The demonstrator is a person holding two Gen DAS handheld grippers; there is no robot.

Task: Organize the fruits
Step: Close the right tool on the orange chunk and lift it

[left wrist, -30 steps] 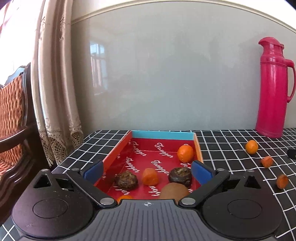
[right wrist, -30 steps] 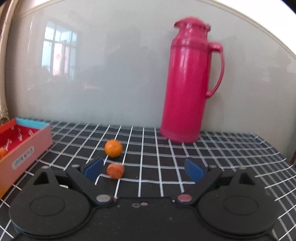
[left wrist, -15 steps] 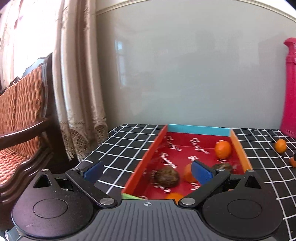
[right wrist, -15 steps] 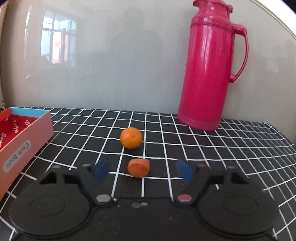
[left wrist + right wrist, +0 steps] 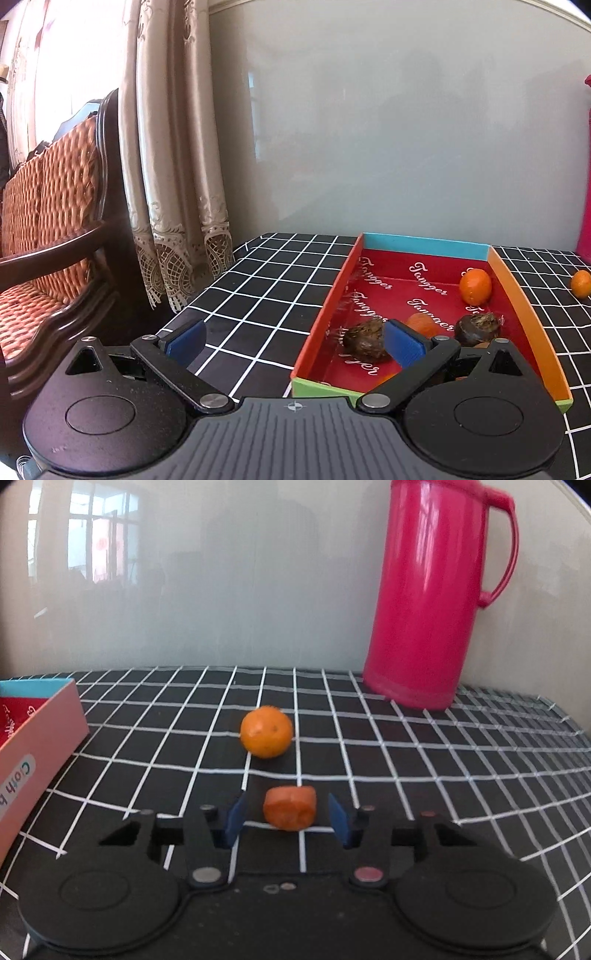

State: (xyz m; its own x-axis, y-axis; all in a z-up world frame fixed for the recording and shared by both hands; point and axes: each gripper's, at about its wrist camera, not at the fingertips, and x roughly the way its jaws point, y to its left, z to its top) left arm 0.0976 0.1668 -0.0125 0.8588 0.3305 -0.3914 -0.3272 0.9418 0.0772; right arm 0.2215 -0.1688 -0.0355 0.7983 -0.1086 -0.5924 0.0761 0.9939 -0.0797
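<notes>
Orange chunk [image 5: 290,808] framed by closing right gripper [image 5: 288,818]
Pads not yet touching it; a tangerine [image 5: 266,732] is seen at 12 o'clock. Left gripper [image 5: 293,341] is spread, empty.

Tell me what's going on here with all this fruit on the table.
Someone is gathering fruit into a red box. The right tool is closing around an orange chunk on the checked tablecloth, pads not yet touching it. A whole orange waits behind. The left tool is open beside the box, holding nothing.
</notes>
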